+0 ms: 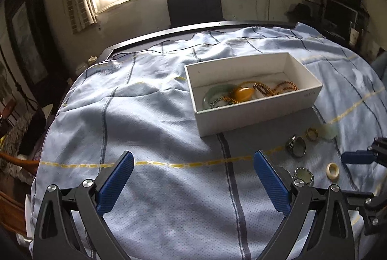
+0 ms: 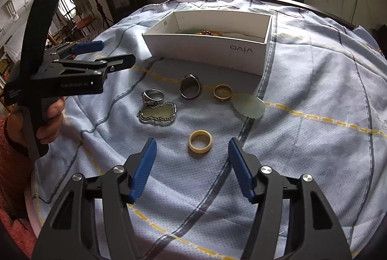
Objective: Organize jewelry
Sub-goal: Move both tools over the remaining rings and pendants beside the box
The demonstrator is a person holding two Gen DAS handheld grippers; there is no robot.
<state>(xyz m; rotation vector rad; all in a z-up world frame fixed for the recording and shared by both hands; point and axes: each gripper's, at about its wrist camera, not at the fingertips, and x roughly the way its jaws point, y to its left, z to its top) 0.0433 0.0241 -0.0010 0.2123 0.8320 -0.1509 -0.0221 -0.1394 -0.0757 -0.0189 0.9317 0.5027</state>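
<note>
Both my grippers, left [image 1: 193,179] and right [image 2: 192,163], spread wide, empty; white box [image 2: 208,48] holds chains and bangle, six loose pieces left, cream ring [image 2: 200,141] nearest right fingers.

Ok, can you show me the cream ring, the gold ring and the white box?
cream ring [image 2: 200,141]: right wrist view, on its front band.
gold ring [image 2: 222,91]: right wrist view, on its near rim.
white box [image 2: 208,48]: right wrist view, on its near outer wall.
</note>
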